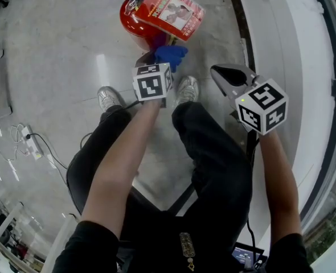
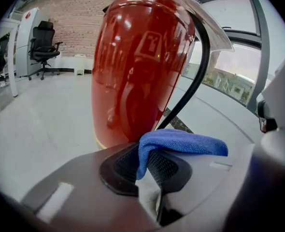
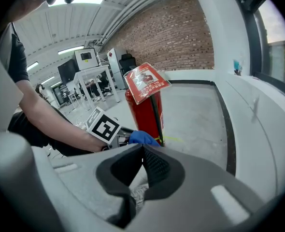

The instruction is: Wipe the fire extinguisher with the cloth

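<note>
left gripper (image 2: 143,166): jaws clamped on a fold of the blue cloth (image 2: 183,143), pinched between the black ribbed pads; the rest bunched over the right jaw. nap looked soft, microfibre-like. only this gripper's own view showed the pinch. the head view hid those jaws under the marker cube and gave just a blue wad poking out toward the fire extinguisher (image 2: 133,71).

right gripper (image 3: 141,161): jaws together, nothing between the pads. it sat off to the extinguisher's side, well apart from it.

the extinguisher stood upright on the pale glossy floor (image 1: 54,50), long axis vertical, its top toward the head camera. body was a glossy red cylinder with a rounded shoulder, reflections across it. a thin black hose (image 2: 195,66) ran down its side. the cloth sat just in front of the extinguisher's lower body; could not tell whether they touched.

the right gripper view alone showed the extinguisher at full height, with a shiny printed card (image 3: 146,82) tilted at its top and the left gripper's cube low beside it. the head view alone showed two pale shoes (image 1: 108,98) on the near side of the extinguisher.
</note>
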Available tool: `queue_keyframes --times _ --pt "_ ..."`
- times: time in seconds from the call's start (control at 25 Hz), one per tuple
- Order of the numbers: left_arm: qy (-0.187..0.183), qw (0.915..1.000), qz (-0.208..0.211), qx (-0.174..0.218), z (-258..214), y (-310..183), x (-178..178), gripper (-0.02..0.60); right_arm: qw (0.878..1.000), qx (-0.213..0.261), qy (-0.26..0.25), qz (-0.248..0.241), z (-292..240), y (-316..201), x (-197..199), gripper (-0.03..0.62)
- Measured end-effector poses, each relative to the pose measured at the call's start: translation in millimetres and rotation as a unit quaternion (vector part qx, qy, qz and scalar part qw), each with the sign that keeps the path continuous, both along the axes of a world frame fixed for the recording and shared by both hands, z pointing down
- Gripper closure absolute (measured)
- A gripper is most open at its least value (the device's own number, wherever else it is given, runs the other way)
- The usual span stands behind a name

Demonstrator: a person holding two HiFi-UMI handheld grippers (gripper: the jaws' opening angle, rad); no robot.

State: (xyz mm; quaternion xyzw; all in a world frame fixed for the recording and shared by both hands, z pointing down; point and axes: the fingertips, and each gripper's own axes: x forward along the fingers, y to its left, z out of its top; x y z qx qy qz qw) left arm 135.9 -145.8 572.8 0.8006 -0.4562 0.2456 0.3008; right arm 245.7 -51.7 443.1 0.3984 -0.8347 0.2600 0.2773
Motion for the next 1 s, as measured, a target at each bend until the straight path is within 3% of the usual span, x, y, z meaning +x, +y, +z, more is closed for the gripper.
queue_keyframes --times 0.36,0.6,1.0 --pt "-0.04 0.999 0.017 0.007 7 -7 -39 0.548 1.0 -0.003 0.006 -0.029 11 -22 -49 0.591" --pt "-0.073 0.9959 0.05 0.02 16 -25 -66 0.548 0.999 -0.007 0.011 -0.044 15 -24 -76 0.591" --pt "-0.071 0.9918 0.091 0.055 31 -73 -90 0.548 0.994 -0.02 0.041 -0.095 33 -38 -113 0.591"
